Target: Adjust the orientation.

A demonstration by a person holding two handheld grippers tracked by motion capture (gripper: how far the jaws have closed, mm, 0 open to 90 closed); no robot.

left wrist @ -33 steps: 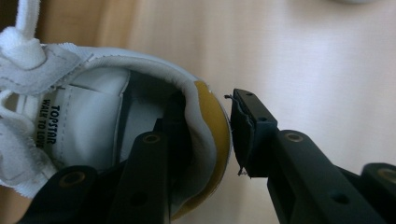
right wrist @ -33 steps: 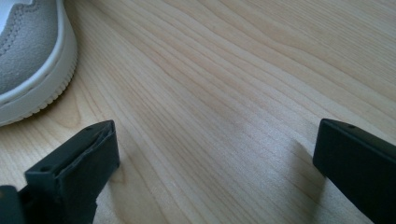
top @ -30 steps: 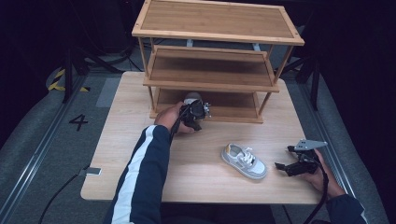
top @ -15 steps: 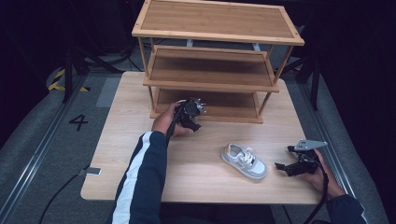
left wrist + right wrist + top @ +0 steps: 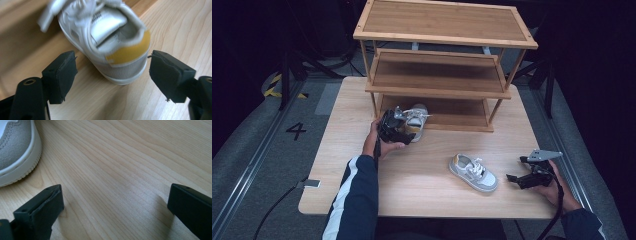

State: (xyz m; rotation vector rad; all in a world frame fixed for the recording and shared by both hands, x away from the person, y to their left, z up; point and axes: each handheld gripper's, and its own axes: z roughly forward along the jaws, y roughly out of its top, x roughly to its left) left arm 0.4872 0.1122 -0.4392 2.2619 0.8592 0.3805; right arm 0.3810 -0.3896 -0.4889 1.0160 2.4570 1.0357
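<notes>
Soft white fabric suggests the shoe, at the rack's bottom shelf at 12 o'clock of the just-opening, empty left gripper, is light, best pinched at the firmer heel; right gripper gapes empty

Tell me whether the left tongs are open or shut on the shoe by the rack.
Open. The left tongs have just been opening; both pads stand clear of the shoe's heel, which rests on the table.

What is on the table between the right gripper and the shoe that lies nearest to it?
Nothing: the high view shows only bare table between the right gripper and the shoe; the right gripper view shows bare wood beside the shoe's sole too.
</notes>
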